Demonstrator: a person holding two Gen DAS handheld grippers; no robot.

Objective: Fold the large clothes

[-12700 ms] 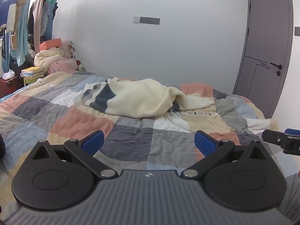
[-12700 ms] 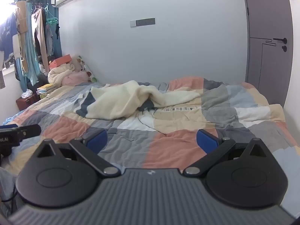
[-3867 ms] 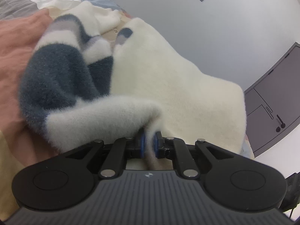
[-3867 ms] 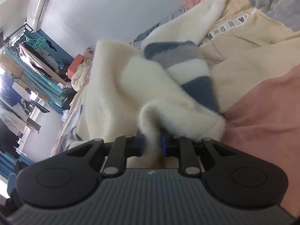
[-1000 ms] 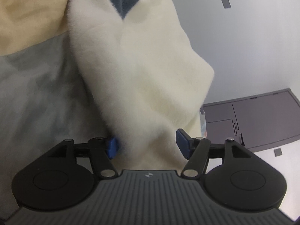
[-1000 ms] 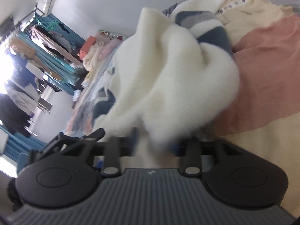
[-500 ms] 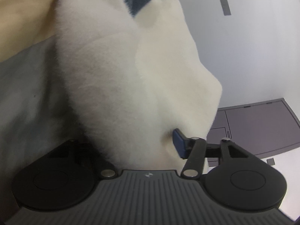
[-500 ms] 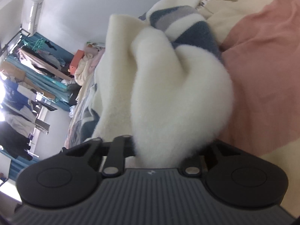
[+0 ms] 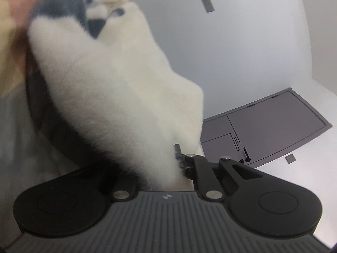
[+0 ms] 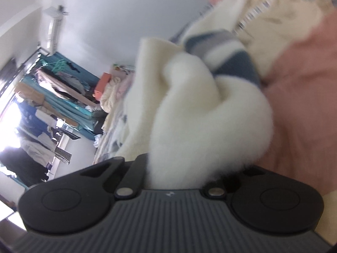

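Observation:
A cream fleece garment (image 9: pixel 118 84) with navy and grey stripes lies bunched on the patchwork bedspread (image 10: pixel 305 109). In the left wrist view a thick fold of it runs from the top left down between the fingers of my left gripper (image 9: pixel 155 162). Those jaws are closing on the fold; the right blue pad (image 9: pixel 178 154) presses into the pile and the left finger is buried. In the right wrist view a rounded bulge of the same fleece (image 10: pixel 206 116) fills my right gripper (image 10: pixel 174 175). Its jaws are closing tight on the fleece, and both fingertips are hidden.
A grey door (image 9: pixel 273 126) and a pale wall lie behind the left gripper. Left of the right gripper stand a rack of hanging clothes (image 10: pixel 52 88), an orange box (image 10: pixel 103 82) on a heap of bedding, and an air conditioner (image 10: pixel 52 31) high on the wall.
Both pairs of jaws stood wide around the fleece a second ago and have now pinched in on it. In the left view the fold has shifted and its navy stripe shows at the top left.

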